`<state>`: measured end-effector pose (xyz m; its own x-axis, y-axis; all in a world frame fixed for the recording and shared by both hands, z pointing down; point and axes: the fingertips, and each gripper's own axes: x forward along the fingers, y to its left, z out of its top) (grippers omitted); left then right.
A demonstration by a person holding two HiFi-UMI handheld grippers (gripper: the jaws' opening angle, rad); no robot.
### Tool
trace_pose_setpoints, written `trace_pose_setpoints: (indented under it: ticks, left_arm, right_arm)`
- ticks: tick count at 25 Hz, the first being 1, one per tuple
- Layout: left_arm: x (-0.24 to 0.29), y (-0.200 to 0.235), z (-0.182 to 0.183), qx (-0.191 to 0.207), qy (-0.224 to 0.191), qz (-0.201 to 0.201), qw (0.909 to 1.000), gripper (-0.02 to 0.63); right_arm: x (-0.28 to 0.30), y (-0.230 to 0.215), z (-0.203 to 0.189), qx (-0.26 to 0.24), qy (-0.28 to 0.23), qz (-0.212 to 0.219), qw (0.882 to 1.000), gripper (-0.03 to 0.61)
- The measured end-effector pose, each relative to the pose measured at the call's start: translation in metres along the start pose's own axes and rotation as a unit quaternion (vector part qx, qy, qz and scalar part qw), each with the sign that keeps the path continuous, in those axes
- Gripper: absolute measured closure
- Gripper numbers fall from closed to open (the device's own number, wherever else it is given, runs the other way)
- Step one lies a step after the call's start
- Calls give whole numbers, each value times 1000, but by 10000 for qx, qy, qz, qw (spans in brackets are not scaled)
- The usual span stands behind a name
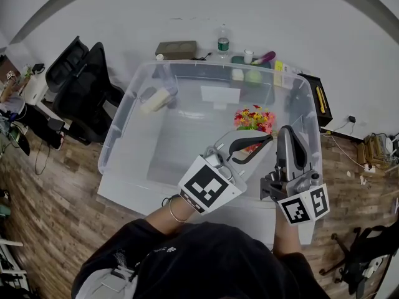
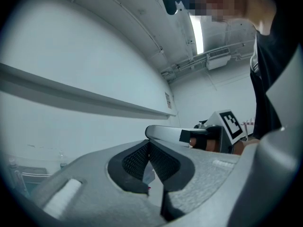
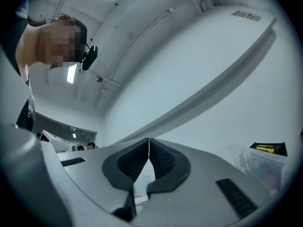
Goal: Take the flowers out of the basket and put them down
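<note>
Flowers (image 1: 254, 118) appear only in head view; left gripper (image 2: 149, 143) and right gripper (image 3: 149, 140) both clenched.

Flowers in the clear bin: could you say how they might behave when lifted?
The flowers look a small bushy bunch, so probably light. Many thin blooms suggest they are floppy and might crush if squeezed.

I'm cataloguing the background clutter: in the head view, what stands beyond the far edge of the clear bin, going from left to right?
brown box → water bottle → small white container
</note>
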<state>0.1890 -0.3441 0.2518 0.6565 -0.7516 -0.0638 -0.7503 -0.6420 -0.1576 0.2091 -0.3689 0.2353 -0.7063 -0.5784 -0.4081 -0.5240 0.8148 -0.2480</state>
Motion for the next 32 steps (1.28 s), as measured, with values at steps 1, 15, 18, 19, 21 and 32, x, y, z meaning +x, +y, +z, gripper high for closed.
trace_pose_setpoints:
  ticks: [1,15,18,19,21,32]
  left_arm:
    - [0,0,0,4,3,20,10000,612]
    - [0,-2,-2,144,41,22,9999,612]
    - [-1,-1,-1,132,30,38,9999,612]
    - [-1,-1,0,124,26,38,9999,612]
    - [-1,-1,0,109,18,39,9999,612]
    - [0,0,0,83,-49,14,10000,612]
  right_arm:
    - [-1,-1,1,41,-32,-35,10000,566]
    - [-4,-6,3,206,-166,-100,9996,566]
    - [-3,-6,4,220,-165,-109,9996,566]
    - [-3,-6,4,219,-162,-110,9996,566]
    - [-3,-6,4,215,-156,-116,9996,566]
    - [-2,-6,0,70,-47,-137,9999,566]
